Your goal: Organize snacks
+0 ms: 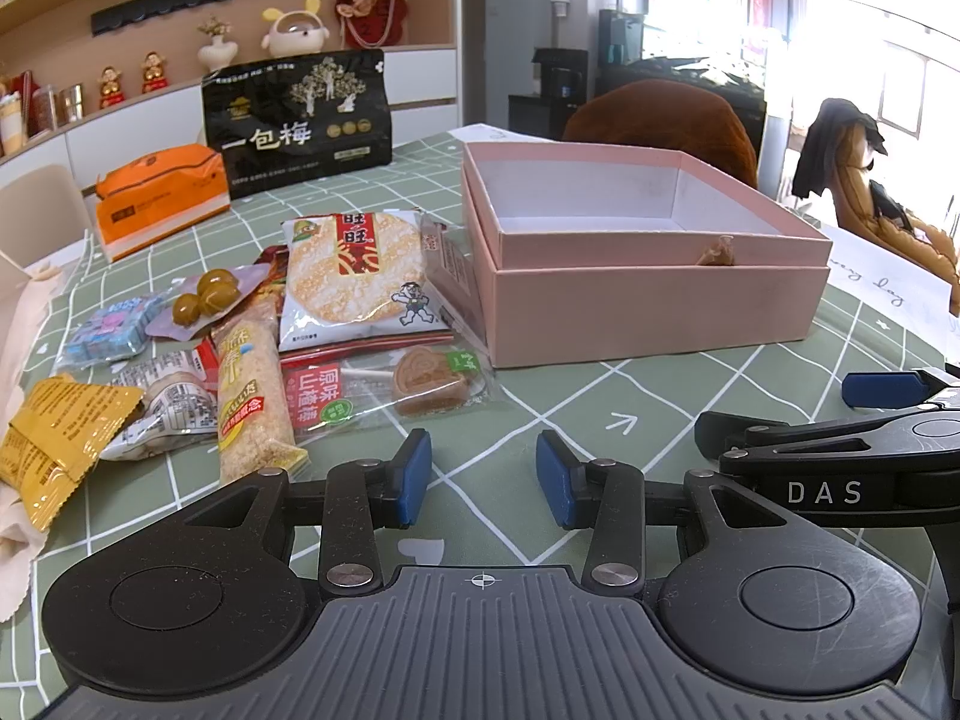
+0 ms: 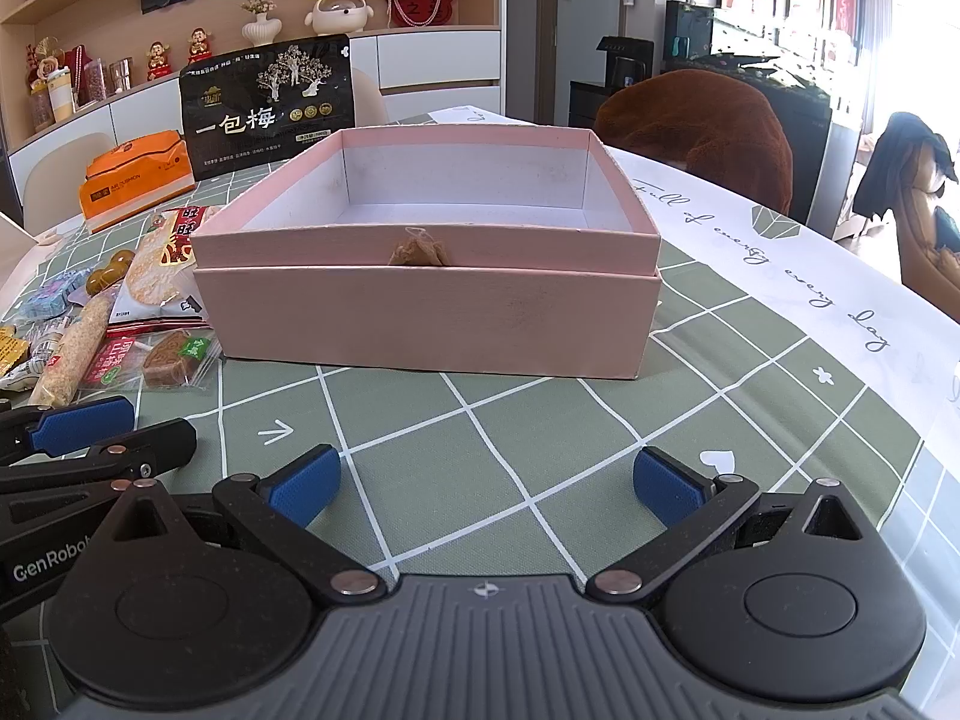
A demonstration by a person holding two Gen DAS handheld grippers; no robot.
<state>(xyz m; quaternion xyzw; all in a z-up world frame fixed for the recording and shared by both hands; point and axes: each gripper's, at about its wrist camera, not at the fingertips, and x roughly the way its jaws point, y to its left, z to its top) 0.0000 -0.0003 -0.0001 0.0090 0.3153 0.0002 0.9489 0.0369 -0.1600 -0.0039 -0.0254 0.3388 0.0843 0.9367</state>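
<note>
Snacks (image 1: 288, 330) lie ahead-left of my left tongs (image 1: 483, 476), pink box (image 2: 429, 276) beyond my right tongs (image 2: 485, 487).
Both sets spread, pinching nothing; I'd pinch one packet's edge first.

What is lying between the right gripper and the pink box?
Nothing: in the right wrist view only bare green checked tablecloth lies between the open right gripper and the pink box.

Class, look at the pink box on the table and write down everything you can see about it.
The pink box looks like matte cardboard, square and shallow, open at the top, with a pale white, empty interior. Its tray appears to sit nested in a slightly wider pink base, perhaps its lid. A small tan tassel-like tab hangs at the front rim. It stands level on the green checked tablecloth. Snack packets lie against its left side. Neither gripper touches it.
</note>
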